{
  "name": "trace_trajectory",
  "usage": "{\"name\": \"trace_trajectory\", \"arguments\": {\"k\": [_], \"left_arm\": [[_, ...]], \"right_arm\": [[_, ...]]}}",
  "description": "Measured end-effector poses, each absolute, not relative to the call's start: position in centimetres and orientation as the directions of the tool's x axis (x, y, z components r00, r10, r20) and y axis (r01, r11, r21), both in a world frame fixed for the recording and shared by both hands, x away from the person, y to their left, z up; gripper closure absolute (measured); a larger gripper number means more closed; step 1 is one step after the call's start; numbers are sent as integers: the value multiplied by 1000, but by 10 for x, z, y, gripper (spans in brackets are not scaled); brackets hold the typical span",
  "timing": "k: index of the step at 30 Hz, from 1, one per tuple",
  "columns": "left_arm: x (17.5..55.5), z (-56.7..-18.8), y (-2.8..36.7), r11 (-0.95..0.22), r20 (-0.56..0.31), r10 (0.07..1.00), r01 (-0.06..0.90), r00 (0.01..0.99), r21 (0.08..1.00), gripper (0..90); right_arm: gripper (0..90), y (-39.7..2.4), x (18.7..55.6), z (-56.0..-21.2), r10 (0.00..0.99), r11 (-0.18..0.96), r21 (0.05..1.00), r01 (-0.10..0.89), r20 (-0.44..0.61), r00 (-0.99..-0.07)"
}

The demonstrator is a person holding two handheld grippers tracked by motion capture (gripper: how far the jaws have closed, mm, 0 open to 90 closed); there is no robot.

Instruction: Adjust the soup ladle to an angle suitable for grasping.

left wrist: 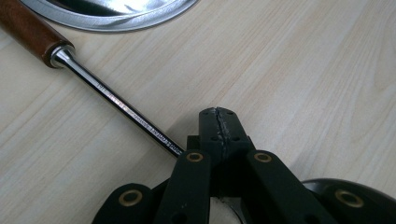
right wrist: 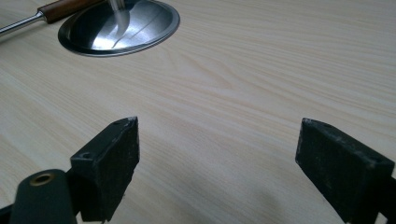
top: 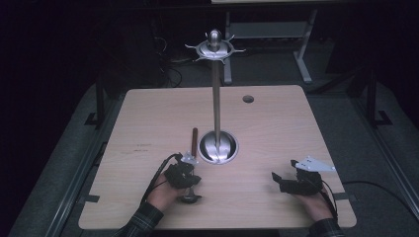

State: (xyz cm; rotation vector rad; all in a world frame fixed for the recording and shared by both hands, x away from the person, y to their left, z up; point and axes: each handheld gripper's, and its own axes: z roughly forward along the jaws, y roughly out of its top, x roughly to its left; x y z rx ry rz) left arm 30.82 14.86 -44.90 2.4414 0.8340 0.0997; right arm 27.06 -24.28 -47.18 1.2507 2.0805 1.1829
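Here: wooden-handled steel ladle | polished round stand base | pale woodgrain table

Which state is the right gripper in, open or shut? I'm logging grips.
Open: the right gripper shows its two black jaws far apart with bare table between.

Pale wood-grain table; silver stand; brown-handled utensil; black tools; plaid sleeve.
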Motion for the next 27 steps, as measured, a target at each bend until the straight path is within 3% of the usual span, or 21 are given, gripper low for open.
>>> {"name": "trace_trajectory", "arguments": {"k": [27], "left_arm": [[302, -446, 194, -622, -50, 671, 598, 740, 506, 896]], "right_arm": [[134, -244, 271, -472, 868, 223, 842, 492, 58, -493]]}}
